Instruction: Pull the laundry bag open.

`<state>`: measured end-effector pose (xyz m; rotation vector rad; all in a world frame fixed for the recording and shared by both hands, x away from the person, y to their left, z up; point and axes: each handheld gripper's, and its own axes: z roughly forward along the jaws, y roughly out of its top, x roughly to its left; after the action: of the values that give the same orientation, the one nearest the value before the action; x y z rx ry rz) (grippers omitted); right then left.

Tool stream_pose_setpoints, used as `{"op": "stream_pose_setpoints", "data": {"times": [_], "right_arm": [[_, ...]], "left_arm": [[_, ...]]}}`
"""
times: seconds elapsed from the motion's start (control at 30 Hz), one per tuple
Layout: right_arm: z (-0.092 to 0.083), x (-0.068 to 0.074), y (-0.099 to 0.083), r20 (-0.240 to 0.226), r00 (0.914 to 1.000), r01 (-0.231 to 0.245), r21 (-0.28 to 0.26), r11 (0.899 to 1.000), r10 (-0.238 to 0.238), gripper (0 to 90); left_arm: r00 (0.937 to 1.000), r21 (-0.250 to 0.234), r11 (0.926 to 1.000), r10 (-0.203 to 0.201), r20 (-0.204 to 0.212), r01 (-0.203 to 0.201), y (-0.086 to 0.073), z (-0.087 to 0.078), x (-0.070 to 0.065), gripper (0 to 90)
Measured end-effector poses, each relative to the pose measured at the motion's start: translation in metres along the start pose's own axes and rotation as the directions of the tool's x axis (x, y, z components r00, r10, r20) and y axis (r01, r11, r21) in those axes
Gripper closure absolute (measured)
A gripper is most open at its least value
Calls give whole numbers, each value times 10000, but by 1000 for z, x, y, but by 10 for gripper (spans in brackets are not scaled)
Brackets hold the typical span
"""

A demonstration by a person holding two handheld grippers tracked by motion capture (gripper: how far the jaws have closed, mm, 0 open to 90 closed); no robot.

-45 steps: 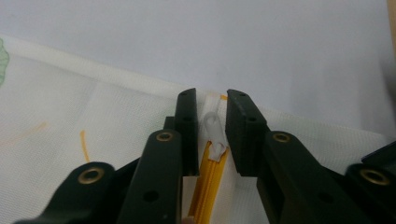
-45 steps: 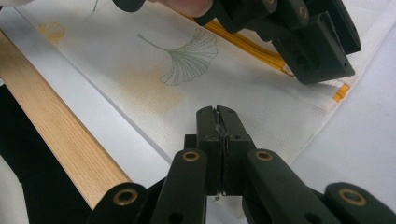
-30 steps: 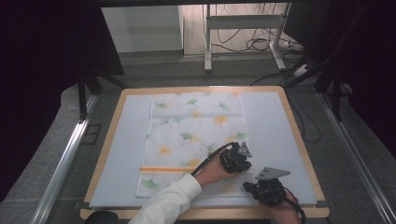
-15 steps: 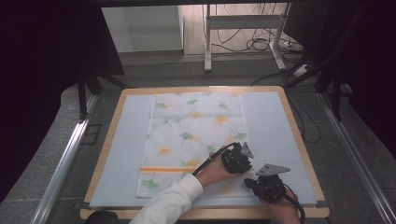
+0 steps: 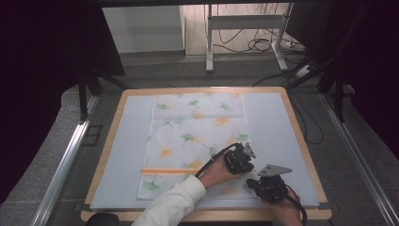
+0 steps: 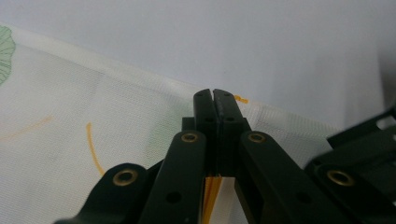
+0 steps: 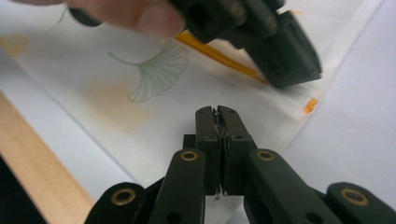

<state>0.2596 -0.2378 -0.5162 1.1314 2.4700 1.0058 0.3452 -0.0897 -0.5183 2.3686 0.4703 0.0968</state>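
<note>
White cotton-like cloth (image 5: 193,141) with green and orange leaf print and one orange stripe (image 5: 164,171), spread flat along the middle of the pale blue tabletop (image 5: 277,127), far end almost at the far wooden rim, near end short of the near rim.

Left gripper (image 5: 238,160) at the cloth's near right edge, just beyond the stripe; jaws pressed together on that edge, a sliver of orange fabric (image 6: 212,198) caught between them in the left gripper view. Right gripper (image 5: 268,186) at the cloth's near right corner, just nearer than the left gripper; jaws likewise closed, a thin white layer of cloth pinched between them in the right gripper view, with an orange tag (image 7: 309,105) on the hem just beyond.

Likely next step, as a judgement: lifting this edge for a fold across the cloth.

Risks from here:
- Shallow bite on the hem at both grippers; slip-out under tension on lifting.
- Grippers close together on one corner; far part of the cloth unsupported, so dragging, bunching, or a skewed fold line.
- Uneven lift between the two hands; twisted edge, stripe out of line.
- Cloth lying loose on the smooth tabletop; whole-piece sliding rather than folding.
</note>
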Motion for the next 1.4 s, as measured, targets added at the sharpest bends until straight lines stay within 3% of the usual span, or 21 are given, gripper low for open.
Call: {"op": "stream_pose_setpoints", "data": {"times": [0.33, 0.5, 0.73, 0.87, 1.4], "right_arm": [[5, -12, 2, 298, 9993, -247, 134, 9996, 243, 895], [5, -13, 1, 327, 9987, -410, 211, 9989, 403, 897], [5, -13, 1, 331, 9981, -522, 226, 9984, 515, 898], [5, -14, 1, 310, 9979, -572, 212, 9981, 565, 899], [5, -16, 0, 172, 9962, -858, 175, 9962, 855, 899]], "left_arm": [[9997, -182, 9997, 175, -151, -178, -3, -1, -2, 900], [9986, -115, 9993, 347, -395, -352, -4, -2, -4, 900], [9986, -135, 9996, 251, -462, -257, -8, -4, -3, 900], [9968, -79, 9989, 454, -663, -460, -8, -5, -6, 900], [9981, -268, 9994, 198, -591, -214, -14, -8, -4, 900]]}}
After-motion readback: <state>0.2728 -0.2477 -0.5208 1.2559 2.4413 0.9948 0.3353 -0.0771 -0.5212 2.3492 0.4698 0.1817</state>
